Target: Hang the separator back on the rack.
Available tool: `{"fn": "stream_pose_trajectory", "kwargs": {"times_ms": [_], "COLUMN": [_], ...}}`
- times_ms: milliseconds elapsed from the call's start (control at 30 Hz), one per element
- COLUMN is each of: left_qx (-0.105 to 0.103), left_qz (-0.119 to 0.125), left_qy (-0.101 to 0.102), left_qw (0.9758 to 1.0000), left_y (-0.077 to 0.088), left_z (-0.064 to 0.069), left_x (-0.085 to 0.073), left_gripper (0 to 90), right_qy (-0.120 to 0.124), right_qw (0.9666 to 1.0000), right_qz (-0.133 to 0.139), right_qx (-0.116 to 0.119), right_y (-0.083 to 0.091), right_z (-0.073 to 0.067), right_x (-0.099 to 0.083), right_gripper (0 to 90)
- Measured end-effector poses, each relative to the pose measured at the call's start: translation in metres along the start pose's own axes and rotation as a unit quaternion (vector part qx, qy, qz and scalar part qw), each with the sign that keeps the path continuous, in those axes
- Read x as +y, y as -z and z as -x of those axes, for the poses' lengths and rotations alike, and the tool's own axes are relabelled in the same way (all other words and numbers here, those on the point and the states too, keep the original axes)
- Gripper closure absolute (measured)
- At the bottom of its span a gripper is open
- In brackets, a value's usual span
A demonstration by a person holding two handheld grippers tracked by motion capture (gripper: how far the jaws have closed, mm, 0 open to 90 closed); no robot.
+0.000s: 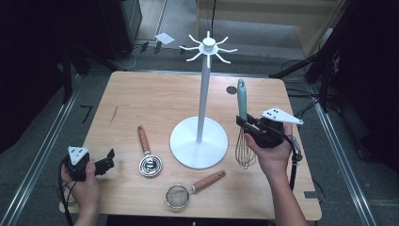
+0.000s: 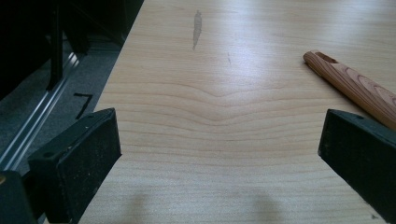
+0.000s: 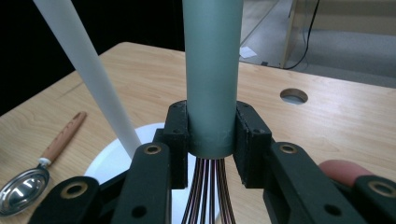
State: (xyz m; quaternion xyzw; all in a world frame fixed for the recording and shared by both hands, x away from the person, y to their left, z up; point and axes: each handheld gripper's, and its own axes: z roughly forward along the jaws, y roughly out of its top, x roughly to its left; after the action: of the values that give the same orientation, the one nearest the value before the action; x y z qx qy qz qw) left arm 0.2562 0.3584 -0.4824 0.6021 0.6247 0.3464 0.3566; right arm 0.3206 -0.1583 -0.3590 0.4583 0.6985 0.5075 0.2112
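Whisk [image 1: 243, 126]: held upright just right of the white stand [image 1: 202, 123], teal handle up, wire loops down; whether the loops touch the tabletop [image 1: 155, 99] or hang just above it I cannot tell.
Whisk hidden parts: in the right gripper view the handle [image 3: 212, 74] runs out of the top edge, so its end is cut off there; the wires [image 3: 205, 191] leave the bottom edge. In the high view the fingers cover the joint of handle and wires.
Whisk look: smooth matt grey-green round handle with a hole near its tip in the high view; thin dark metal wires fanning out below the handle.
Right gripper [image 3: 211, 137]: its fingers [image 3: 177, 135] press on both sides of the handle's lower end, narrowly parted by the handle's width, gripping it.
Left gripper [image 1: 96, 165]: well left of the stand, near the front left tabletop corner; fingers [image 2: 84, 158] stand wide apart with bare wood between them, holding nothing.
Stand: round white base, tall thin pole, hooks radiating at the top; in the right gripper view the pole [image 3: 88, 70] is cut off by the top edge.
Measuring scoop [image 1: 148, 155]: wood handle, shiny bowl, lying left of the stand's base; in the left gripper view its handle [image 2: 355, 86] is partly behind one finger.
Strainer [image 1: 188, 188]: wood handle, mesh bowl, lying in front of the stand's base; mesh detail too small to make out.
Tabletop hole [image 1: 231, 89]: dark round opening behind the whisk, right of the stand's pole.
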Motion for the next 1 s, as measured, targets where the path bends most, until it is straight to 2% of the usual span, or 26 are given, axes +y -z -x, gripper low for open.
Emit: {"fn": "stream_pose_trajectory", "kwargs": {"times_ms": [267, 433, 533, 867, 1000], "left_qx": [0.001, 0.0, -0.001, -0.004, 0.004], "left_qz": [-0.001, -0.002, -0.003, -0.005, -0.005], "left_qy": [-0.001, 0.002, 0.002, 0.002, -0.002], "left_qw": [1.0, 1.0, 1.0, 1.0, 1.0], "left_y": [0.0, -0.001, 0.0, -0.002, -0.002], "left_z": [0.0, 0.0, -0.001, -0.001, 0.001], "left_x": [0.0, 0.0, 0.0, 0.001, 0.001], "left_gripper": [0.0, 0.0, 0.0, 0.0, 0.0], "right_qy": [0.011, 0.008, 0.025, 0.036, 0.043], "right_qw": [0.9996, 0.9992, 0.9988, 0.9959, 0.9948], "right_qz": [0.023, 0.031, 0.037, 0.076, 0.086], "right_qx": [0.014, 0.024, 0.022, 0.033, 0.034], "right_y": [0.004, 0.007, 0.012, 0.028, 0.033], "right_z": [-0.013, -0.019, -0.027, -0.032, -0.035], "right_x": [0.007, 0.012, 0.016, 0.031, 0.037], "right_gripper": [71.1, 71.1, 71.1, 71.0, 71.0]}}
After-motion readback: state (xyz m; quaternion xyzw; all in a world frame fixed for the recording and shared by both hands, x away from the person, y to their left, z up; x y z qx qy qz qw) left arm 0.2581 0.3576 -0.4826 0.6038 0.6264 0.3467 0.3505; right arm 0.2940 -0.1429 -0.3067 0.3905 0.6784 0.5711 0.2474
